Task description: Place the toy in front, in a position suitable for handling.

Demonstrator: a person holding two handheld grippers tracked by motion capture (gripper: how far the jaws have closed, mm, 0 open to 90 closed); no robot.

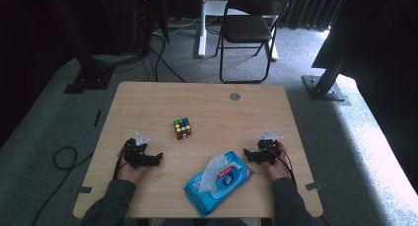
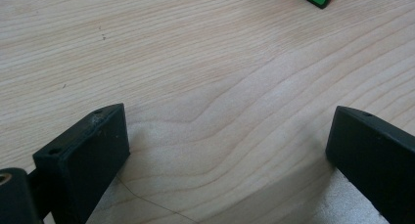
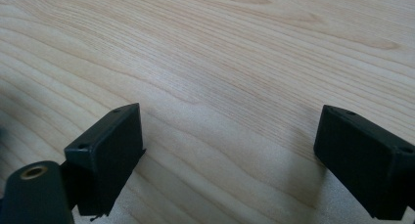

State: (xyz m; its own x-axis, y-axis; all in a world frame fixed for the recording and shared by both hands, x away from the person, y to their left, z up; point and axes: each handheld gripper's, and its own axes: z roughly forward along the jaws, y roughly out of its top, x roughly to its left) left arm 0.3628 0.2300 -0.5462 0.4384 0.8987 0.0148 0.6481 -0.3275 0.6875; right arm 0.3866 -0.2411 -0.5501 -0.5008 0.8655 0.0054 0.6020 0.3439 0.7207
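I see the blue wipes pack (image 1: 219, 182) nearest, at the table's (image 1: 148, 102) front edge between both hands. Left gripper (image 1: 158, 158) and right gripper (image 1: 246, 152) rest on wood, jaws spread wide, nothing between them. Rubik's cube (image 1: 182, 128) sits mid-table. Black folding chair (image 1: 250, 23) beyond.

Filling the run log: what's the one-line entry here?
left gripper open, empty | right gripper open, empty | multicoloured puzzle cube mid-table | blue wet-wipes pack near edge

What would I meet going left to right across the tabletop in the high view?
Left claw → puzzle cube → blue wet-wipes pack → right claw. Both claws rest open on the wooden table, holding nothing.
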